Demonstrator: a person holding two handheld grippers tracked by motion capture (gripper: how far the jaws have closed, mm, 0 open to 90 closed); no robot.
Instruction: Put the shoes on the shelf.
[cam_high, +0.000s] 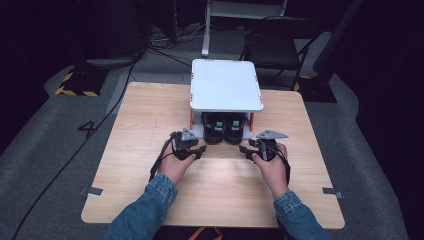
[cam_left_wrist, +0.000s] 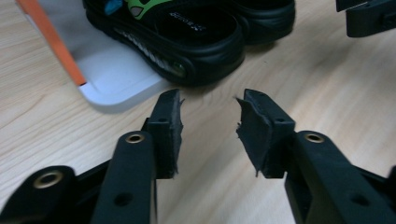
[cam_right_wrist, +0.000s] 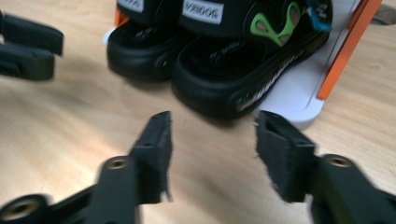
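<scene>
Two black sandals (cam_high: 225, 129) carry green cut-outs, a blue tab and white labels. The rack (cam_high: 227, 85) above them is white with orange posts. The table (cam_high: 150, 130) is pale woodgrain, the grippers' pads (cam_left_wrist: 169, 126) black, the person's sleeves (cam_high: 145, 212) blue denim.

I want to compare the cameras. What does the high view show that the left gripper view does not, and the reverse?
High view alone: the white top shelf of the rack, the whole wooden table, the person's denim sleeves, a dark chair behind.

Left gripper view alone: the green and blue marks on a sandal and the worn pads of the left hand-held gripper, open.

Both: the black sandals on the rack's lower shelf, its orange post, and the right hand-held gripper, open.
</scene>
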